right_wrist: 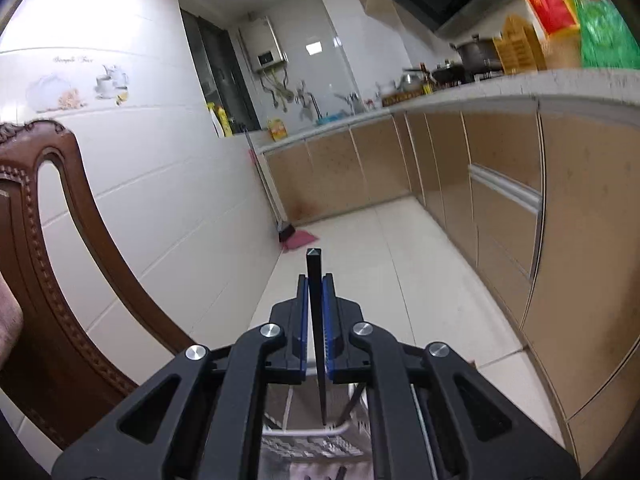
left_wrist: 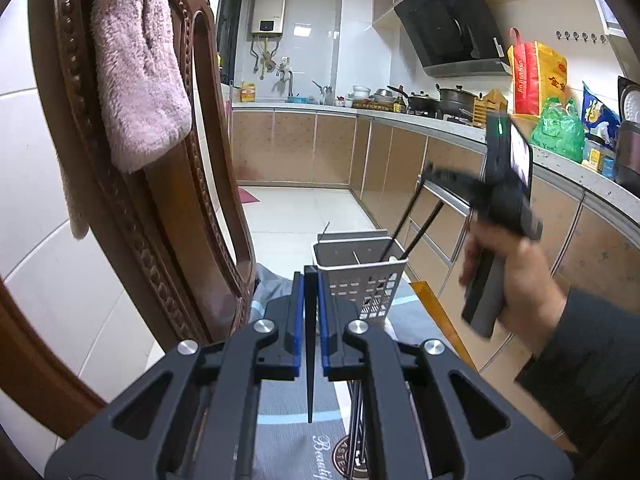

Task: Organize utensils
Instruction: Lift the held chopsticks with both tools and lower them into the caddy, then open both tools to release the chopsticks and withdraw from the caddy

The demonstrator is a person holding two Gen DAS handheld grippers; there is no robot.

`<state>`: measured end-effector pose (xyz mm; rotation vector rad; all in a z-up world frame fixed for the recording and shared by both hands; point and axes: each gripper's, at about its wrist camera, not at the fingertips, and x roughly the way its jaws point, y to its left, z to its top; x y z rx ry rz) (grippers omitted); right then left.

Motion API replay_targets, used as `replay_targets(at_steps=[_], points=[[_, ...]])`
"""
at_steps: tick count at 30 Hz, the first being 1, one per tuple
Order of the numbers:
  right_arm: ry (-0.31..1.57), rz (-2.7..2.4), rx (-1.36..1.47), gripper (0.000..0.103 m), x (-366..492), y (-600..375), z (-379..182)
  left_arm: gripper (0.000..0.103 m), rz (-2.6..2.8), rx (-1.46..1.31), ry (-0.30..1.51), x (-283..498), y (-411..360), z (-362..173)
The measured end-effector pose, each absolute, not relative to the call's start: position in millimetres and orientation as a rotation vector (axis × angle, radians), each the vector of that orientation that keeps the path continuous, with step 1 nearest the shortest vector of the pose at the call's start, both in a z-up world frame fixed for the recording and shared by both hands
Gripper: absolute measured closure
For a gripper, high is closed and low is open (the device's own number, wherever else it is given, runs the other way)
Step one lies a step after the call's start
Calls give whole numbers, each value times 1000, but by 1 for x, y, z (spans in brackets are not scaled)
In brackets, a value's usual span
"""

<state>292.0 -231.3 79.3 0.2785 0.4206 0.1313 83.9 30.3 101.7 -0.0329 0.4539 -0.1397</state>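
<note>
In the left wrist view, a carved wooden chair (left_wrist: 168, 184) is seen at the left with a pink towel (left_wrist: 136, 68) draped over its back. At centre, the left gripper (left_wrist: 311, 280) is shown with its blue-padded fingers (left_wrist: 296, 320) pressed together on a black chopstick (left_wrist: 310, 344), which is held upright between them. Its tapered end points down over a printed table cover (left_wrist: 296, 420). Just beyond the fingertips, a white perforated utensil basket (left_wrist: 360, 276) is seen standing on the table, with two dark chopsticks (left_wrist: 404, 228) leaning out of it to the right. Further right, the right gripper (left_wrist: 436, 174) is shown from outside, gripped by a hand (left_wrist: 516, 276) with a dark sleeve; it is blurred, and its fingertips cannot be made out clearly.

The right wrist view supplies what is lacking there: the right gripper (right_wrist: 317, 280) is shown with its fingers (right_wrist: 329, 320) clamped on a second black chopstick (right_wrist: 316, 320), square end up, tip reaching down to the basket rim (right_wrist: 304, 432). Only a part of the basket is visible beneath the gripper body; its contents are largely hidden. The chair (right_wrist: 52, 240) is cut off at the left edge. The counter (right_wrist: 520, 84) and cabinets at the right are blurred.
</note>
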Motion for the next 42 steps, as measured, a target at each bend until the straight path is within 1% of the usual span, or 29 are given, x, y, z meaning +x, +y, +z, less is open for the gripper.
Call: replay_targets(at_steps=[3,6,8,9,10,11,13,14,19,24,30,35,41,42], points=[[422,147,266,93,286,-232,67,96,-133,-29,436,90,28,108],[460,191,262,85,286,-234,64,96,-132,-42,411,101,26,120],[464,225,273,59,274,-241,68,96,-135,-45,395,108,24,129],[447,238,283,52,264,-244,71,96,-133,-44,382,113,22,136],[414,247,294,38,247,-251,74,96,-136,-45,369,117,21,143],[382,259,304,28,229,-257,77,96,-144,-49,355,121,19,150],[329,284,328,20,193,-270,76,96,-155,-56,328,131,16,165],[314,290,336,18,178,-276,74,96,-162,-67,306,136,14,173],[338,275,394,18,107,-309,37,96,-178,-135,238,170,5,199],[476,250,491,18,92,-326,-1,96,-144,-191,216,211,-7,198],[501,236,457,18,96,-330,-14,96,-81,-242,272,257,-15,158],[529,246,467,18,104,-331,-18,96,-46,-256,268,269,-19,117],[537,267,474,18,111,-330,-18,95,-42,-259,352,276,-22,67],[537,269,472,18,111,-329,-17,86,-43,-254,362,275,-22,63]])
